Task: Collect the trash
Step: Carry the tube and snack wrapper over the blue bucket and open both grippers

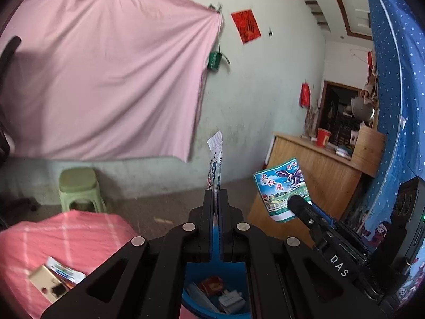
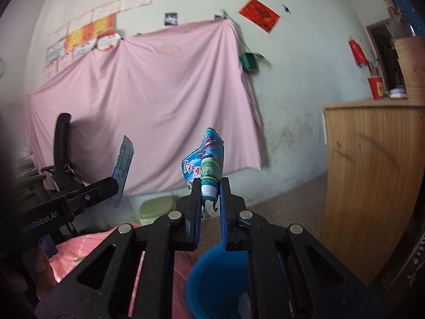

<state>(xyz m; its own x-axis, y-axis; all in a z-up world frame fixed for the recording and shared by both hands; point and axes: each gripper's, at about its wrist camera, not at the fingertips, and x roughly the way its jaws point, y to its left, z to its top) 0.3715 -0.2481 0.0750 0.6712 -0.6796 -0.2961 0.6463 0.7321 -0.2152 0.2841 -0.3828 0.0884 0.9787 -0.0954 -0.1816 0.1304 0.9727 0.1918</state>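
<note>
The left gripper pinches a flat printed paper wrapper with its jaws fully closed. The right gripper, jaws nearly closed, clamps a crumpled teal eagle-print packet. Both hang above the round blue plastic bin, seemingly poised for dropping in.

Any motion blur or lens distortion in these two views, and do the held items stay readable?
Left wrist: fisheye bends walls, pink sheet soft, packet print readable. Right wrist: dark vignette at left, cabinet smeared, paper strip text blurred.
</note>
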